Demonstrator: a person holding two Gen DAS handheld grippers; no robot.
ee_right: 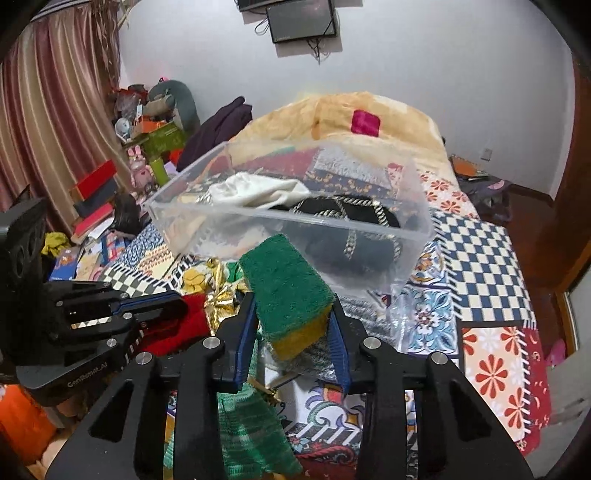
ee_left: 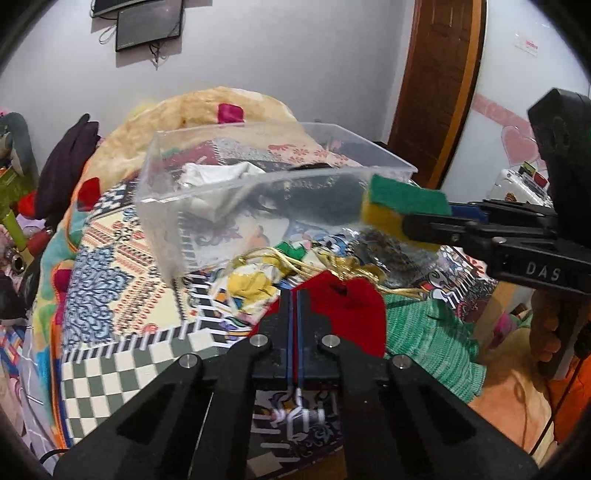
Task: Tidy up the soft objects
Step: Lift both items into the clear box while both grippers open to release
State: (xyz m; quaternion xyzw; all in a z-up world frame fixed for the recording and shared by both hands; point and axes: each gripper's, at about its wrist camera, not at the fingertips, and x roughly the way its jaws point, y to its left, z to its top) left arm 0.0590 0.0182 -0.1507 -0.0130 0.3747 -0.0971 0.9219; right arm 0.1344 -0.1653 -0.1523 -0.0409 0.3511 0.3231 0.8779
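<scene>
On patchwork bedspread [ee_right: 476, 240], amid scattered soft items:

Clear plastic bin [ee_right: 413, 236]: on the bed, tilted; inside, white cloth [ee_right: 258, 190] beside black bag with chain strap [ee_right: 351, 218].

Right gripper [ee_right: 293, 314]: fingers part-open, clamped on both sides of a sponge [ee_right: 288, 288], green scouring face up, yellow foam below; raised just in front of the bin's near wall.

Left gripper [ee_left: 296, 299]: jaws pressed nearly together, pinching the edge of a red knitted cloth [ee_left: 354, 306], near the bin.

Also near the bin: green knitted cloth [ee_left: 432, 332], gold ribbon [ee_left: 343, 264], yellow cloth [ee_left: 255, 284].

Behind the bed: wall-mounted screen [ee_right: 303, 18].
</scene>
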